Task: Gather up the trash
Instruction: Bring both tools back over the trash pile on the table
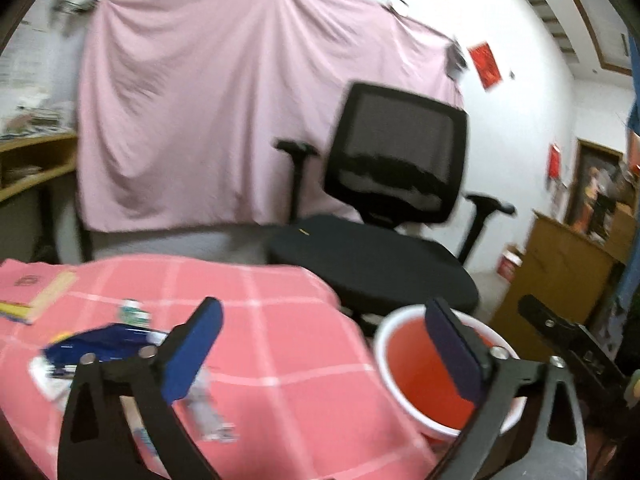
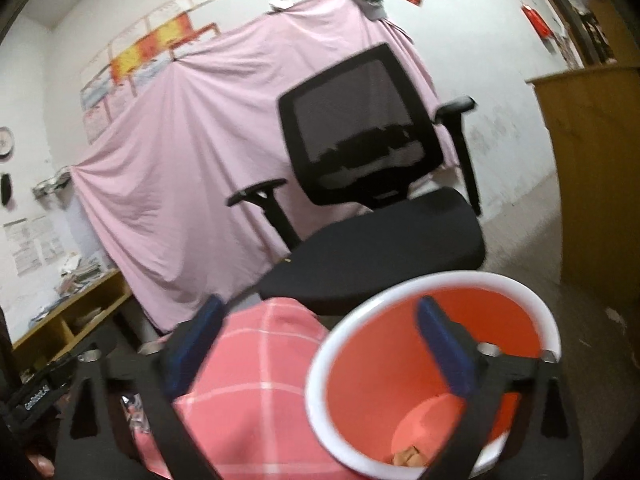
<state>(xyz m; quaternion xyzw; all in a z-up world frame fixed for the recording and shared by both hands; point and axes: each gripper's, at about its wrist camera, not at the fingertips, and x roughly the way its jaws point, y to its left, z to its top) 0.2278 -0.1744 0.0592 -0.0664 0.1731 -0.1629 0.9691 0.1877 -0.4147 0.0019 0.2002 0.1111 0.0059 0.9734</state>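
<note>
On a counter (image 1: 280, 344) draped in a pink checked cloth, litter waits at the left: a crumpled blue wrapper (image 1: 100, 342) lies beside a small green-and-white packet (image 1: 134, 314), with clear plastic film (image 1: 204, 404) blurred nearer the camera. Further left, a ruler (image 1: 52, 292) and a book rest on the cloth, apparently not rubbish. The left gripper (image 1: 324, 346) stands with its jaws wide and nothing between them, aimed past the counter's edge.

To the right, a red bin with a white rim (image 1: 400, 316) sits just beside the counter edge, below a black office chair (image 1: 396, 160). In the right wrist view the right gripper (image 2: 320, 344) is likewise spread wide and empty, one finger hanging over the bin's mouth (image 2: 340, 336); a small pale scrap (image 2: 408, 456) lies at the bottom.

The wrappers look feather-light, soft and slick, likely to crumple or slide instead of resisting the pads. The blue wrapper is probably best pinched across its raised, bunched middle, where folds give the pads something to bite. The flat film may need pressing against the cloth first, or taking by a lifted edge.
</note>
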